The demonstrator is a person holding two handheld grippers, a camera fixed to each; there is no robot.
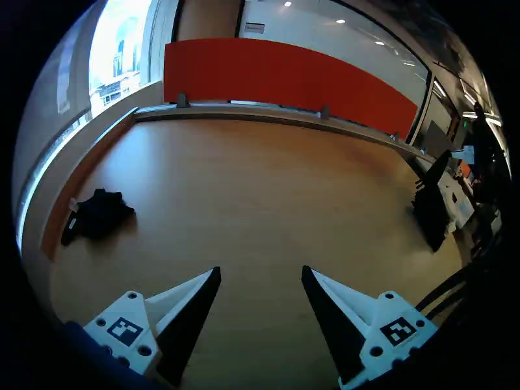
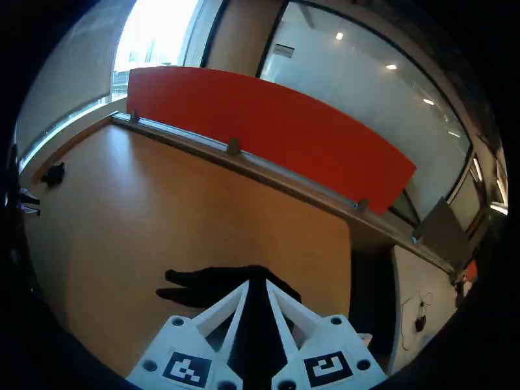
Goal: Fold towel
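Two claws — left claw [image 1: 260, 269] spread apart above the table [image 1: 260, 182], right claw [image 2: 257, 282] clamped on the black towel [image 2: 201, 286].

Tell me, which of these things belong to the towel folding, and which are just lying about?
Part of the job:
- dark towel, pinched by the right gripper
- left gripper, open over the wooden table

Just lying about:
- black bundle near the table's edge
- red divider behind the table

No legible text, label or number anywhere.
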